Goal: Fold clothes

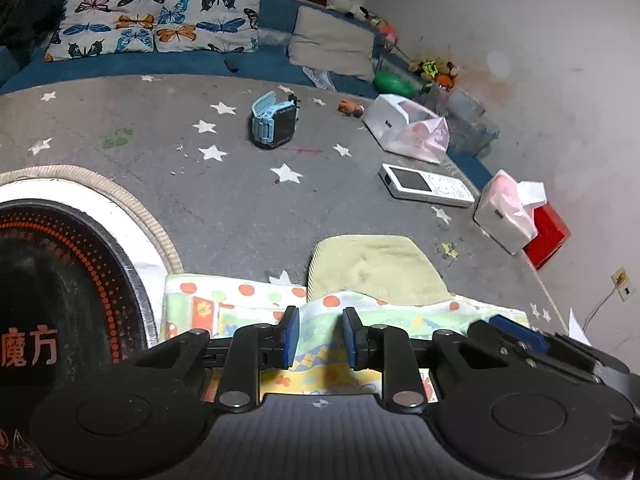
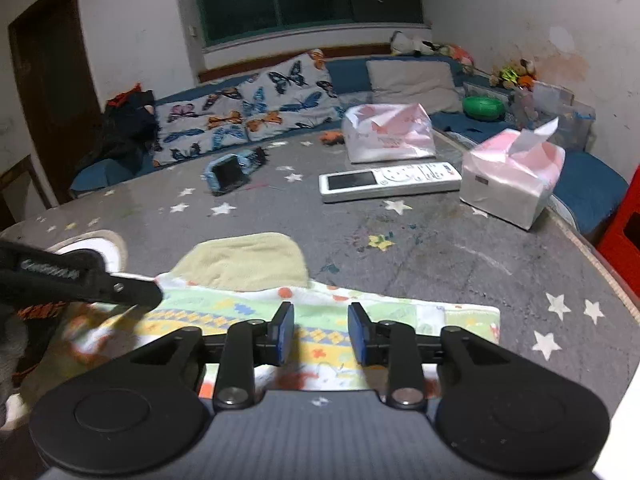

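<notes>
Early in a fold, by the look of it: left gripper [image 1: 320,336] and right gripper [image 2: 320,334] poised side by side over the near edge of the desk [image 2: 440,248], jaws parted, gripping nothing. Next, likely: pinching an edge each. Patterned cloth [image 2: 360,308] lying flat, printed with oranges and blocks; pale green garment [image 2: 244,262] tucked partly beneath its far edge.

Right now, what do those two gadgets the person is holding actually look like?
Both match: the left gripper and right gripper are matte black, with linkage arms on silver pivot pins, round discs either side, blue finger pads and a ribbed grey body. No cables show.
</notes>
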### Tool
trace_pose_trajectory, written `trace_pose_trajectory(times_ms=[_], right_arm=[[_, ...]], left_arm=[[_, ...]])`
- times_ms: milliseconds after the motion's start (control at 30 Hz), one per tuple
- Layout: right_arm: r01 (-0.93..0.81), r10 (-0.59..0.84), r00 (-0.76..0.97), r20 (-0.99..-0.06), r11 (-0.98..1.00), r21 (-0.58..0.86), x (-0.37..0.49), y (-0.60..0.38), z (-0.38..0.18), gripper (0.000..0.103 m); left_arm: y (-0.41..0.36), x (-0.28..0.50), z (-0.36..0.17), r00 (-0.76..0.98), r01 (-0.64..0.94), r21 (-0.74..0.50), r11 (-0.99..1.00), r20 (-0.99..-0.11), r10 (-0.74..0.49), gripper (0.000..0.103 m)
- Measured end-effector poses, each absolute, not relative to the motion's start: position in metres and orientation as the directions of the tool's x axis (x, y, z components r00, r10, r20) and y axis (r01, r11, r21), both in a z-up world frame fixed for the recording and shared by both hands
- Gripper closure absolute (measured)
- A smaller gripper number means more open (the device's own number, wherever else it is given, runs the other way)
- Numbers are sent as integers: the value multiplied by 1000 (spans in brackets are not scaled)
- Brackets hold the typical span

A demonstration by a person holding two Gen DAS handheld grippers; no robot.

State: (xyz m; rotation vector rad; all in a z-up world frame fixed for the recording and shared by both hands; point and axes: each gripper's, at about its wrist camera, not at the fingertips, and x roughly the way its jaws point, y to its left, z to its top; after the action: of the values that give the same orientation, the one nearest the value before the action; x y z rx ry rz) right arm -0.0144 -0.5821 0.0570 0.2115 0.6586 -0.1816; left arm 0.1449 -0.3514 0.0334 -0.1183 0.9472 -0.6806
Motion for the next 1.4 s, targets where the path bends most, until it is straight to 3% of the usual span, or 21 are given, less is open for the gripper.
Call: trace_pose_trajectory(times_ms=[333,400,767,933,1000,1133,1200,1300,1400], right_arm=[[97,-7,800,-600,988,119,-72,-530,68,67],[81,-8,806,-592,992,97,-84,-518,68,59],[88,-68,805,-590,996,6,-114,-486,59,53],[103,-75,803,-591,995,14,-126,-483,62,50],[113,-75,799,-597,993,26,-130,-481,62,40],[130,-78,793,-604,991,42,-134,-476,62,33],[138,-79,789,-609,989,51,-136,-473,61,23],[148,-74,787,-613,987,71,-137,-469,60,20],[160,-80,779,-622,984,74,-138,-465,58,14]], left_arm=[[-307,91,57,416,556,-355,751,-663,-622,78],[-297,78,59,418,567,-353,744,-655,-629,78],[-283,38,45,439,590,-271,761,-683,-583,75],[-273,26,50,445,583,-277,763,-677,-586,64],[-271,20,53,458,584,-262,768,-675,-579,59],[-265,5,54,475,586,-239,775,-673,-567,48],[-261,0,52,477,579,-234,781,-680,-557,43],[-256,-7,49,482,564,-224,795,-692,-536,30],[-250,-13,45,493,552,-205,808,-701,-515,23]])
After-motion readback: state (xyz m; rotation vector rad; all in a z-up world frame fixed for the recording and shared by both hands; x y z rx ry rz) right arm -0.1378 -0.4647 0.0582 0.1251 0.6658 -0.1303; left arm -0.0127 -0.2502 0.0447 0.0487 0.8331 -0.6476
